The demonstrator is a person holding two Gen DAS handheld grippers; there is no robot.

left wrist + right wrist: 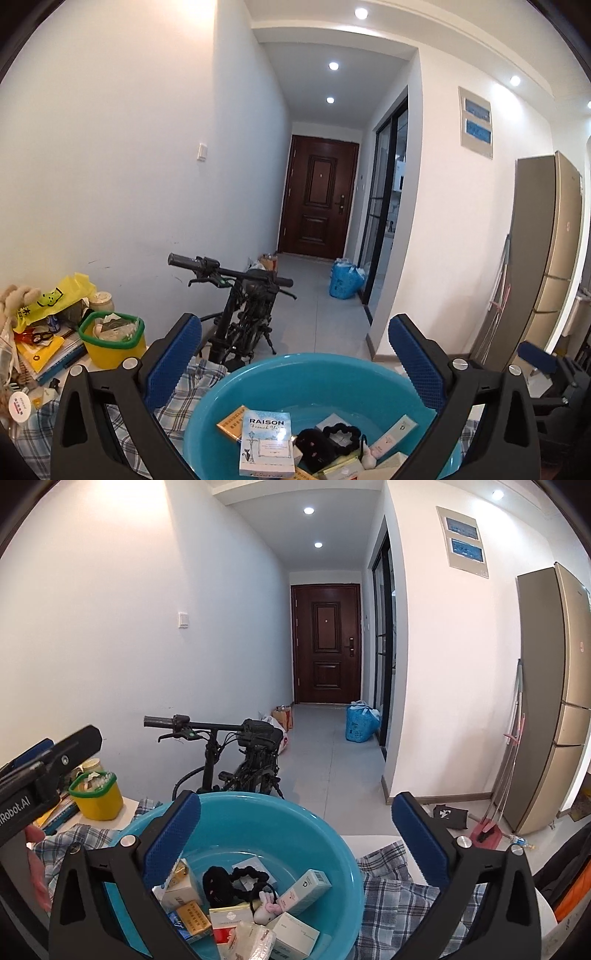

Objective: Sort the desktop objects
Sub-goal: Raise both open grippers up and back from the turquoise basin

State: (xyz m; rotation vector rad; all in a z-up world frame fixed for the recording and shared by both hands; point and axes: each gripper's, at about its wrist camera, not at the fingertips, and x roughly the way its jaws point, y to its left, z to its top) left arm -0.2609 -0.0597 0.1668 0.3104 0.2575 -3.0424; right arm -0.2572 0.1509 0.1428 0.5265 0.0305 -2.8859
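A blue basin [314,373] sits on a plaid cloth [192,384] and holds several small things: a RAISON box [267,443], an orange box [231,424], a black scrunchie [341,434] and a pink-white box [393,435]. My left gripper [295,354] hovers over the basin's near side, open, with nothing between its blue pads [173,362]. My right gripper [295,827] is open wide above the same basin [258,812], also empty. Each gripper shows in the other's view: the left gripper [70,744] at the left, the right gripper [543,358] at the right.
A yellow tub with a green rim [114,343] stands left of the basin, beside a pile of books and a yellow bag [55,299]. A black bicycle [243,306] leans just beyond the table. A person's hand [37,867] shows at the left. A fridge [554,701] stands on the right.
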